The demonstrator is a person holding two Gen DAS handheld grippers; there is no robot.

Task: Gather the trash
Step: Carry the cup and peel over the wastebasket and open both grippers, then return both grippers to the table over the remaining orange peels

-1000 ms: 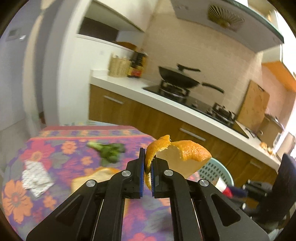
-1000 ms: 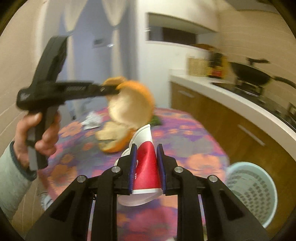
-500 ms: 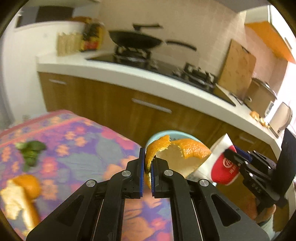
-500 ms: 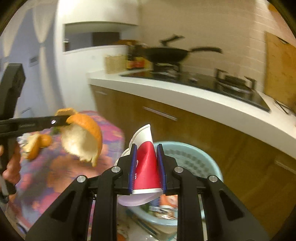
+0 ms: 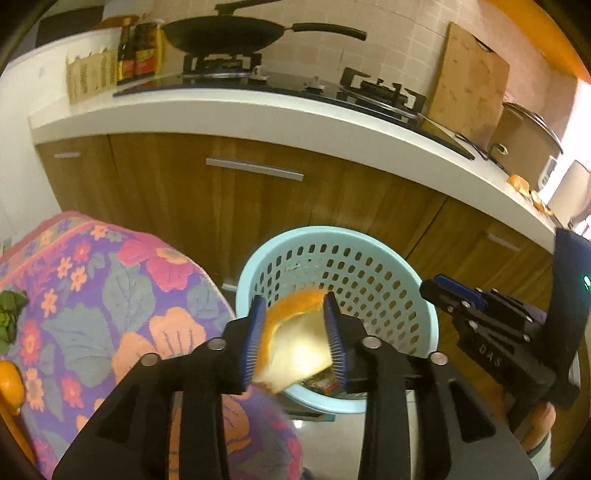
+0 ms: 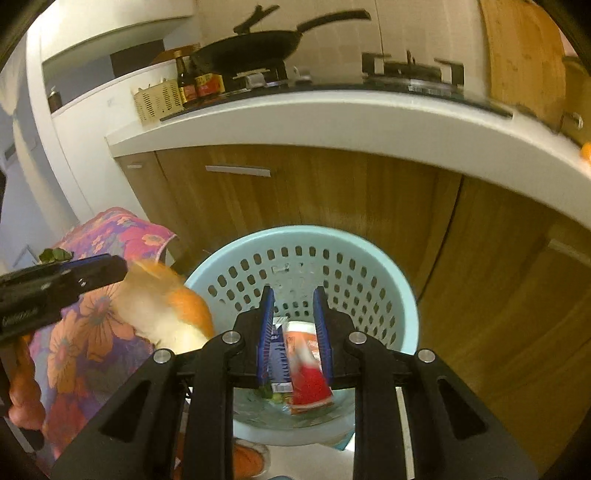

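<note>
Wooden cabinets [image 5: 258, 206] under white counter [image 5: 229, 118]; tiled wall [image 5: 399, 33], wok [image 5: 225, 33] on stove

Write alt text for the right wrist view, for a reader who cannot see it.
The right gripper, jaws apart, hangs over a pale blue perforated plastic basket where a blurred red and white paper cup is dropping among other trash. At left, the left gripper is beside a blurred orange peel, above a floral tablecloth and wooden cabinets.
</note>
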